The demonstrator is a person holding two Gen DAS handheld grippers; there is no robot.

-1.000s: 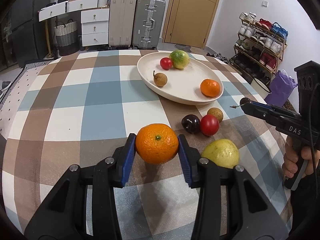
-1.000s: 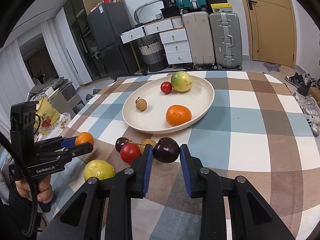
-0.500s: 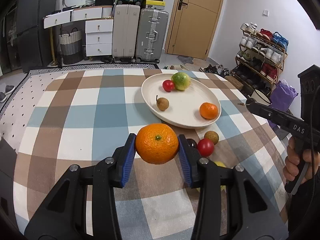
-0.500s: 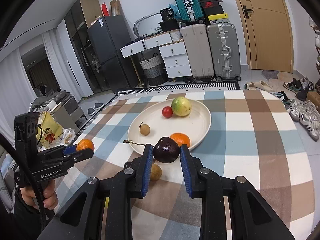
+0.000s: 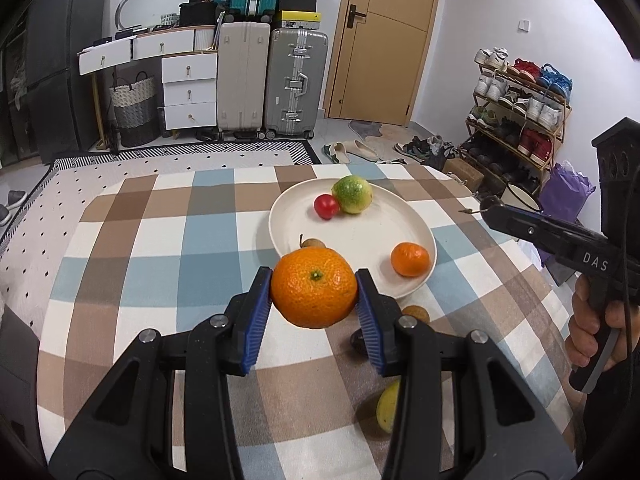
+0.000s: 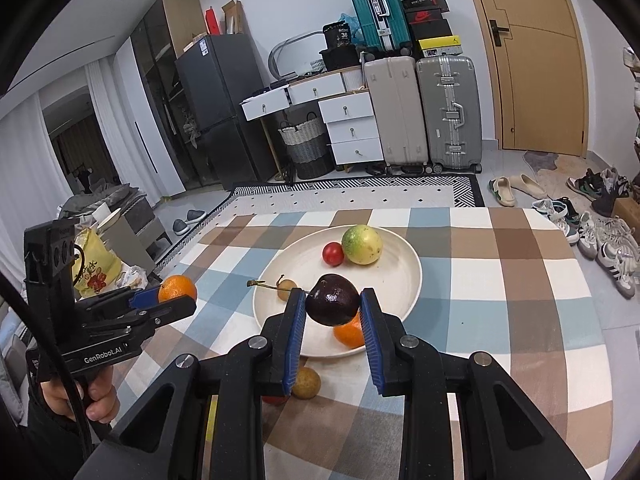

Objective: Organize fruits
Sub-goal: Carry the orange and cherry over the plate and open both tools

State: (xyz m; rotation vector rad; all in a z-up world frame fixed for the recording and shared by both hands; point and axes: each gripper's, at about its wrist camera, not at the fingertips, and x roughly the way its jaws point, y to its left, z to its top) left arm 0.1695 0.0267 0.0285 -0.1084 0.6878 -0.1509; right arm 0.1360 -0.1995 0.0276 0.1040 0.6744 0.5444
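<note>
Mandarin orange [image 5: 314,293] clamped between the blue pads of the left gripper [image 5: 314,300], held in the air just short of the near rim of the cream plate [image 5: 280,216]. Dark cherry [image 6: 333,305] with long stem pinched in the right gripper [image 6: 333,312], hovering over the plate's near side. Plate already holds a green-yellow round fruit [image 6: 362,245], a red cherry tomato [image 6: 333,254], a small brown longan-like fruit [image 6: 288,289] and a second orange [image 5: 410,259]. Loose on the checked bench [image 5: 160,248]: a brown fruit [image 6: 306,387], a yellow fruit [image 5: 387,403], others partly hidden behind the pads. To do it well: carry each fruit over bare plate, lower close to the surface before letting go so round fruit doesn't roll off the rim or knock others; stagger the two drops to keep the grippers apart.
</note>
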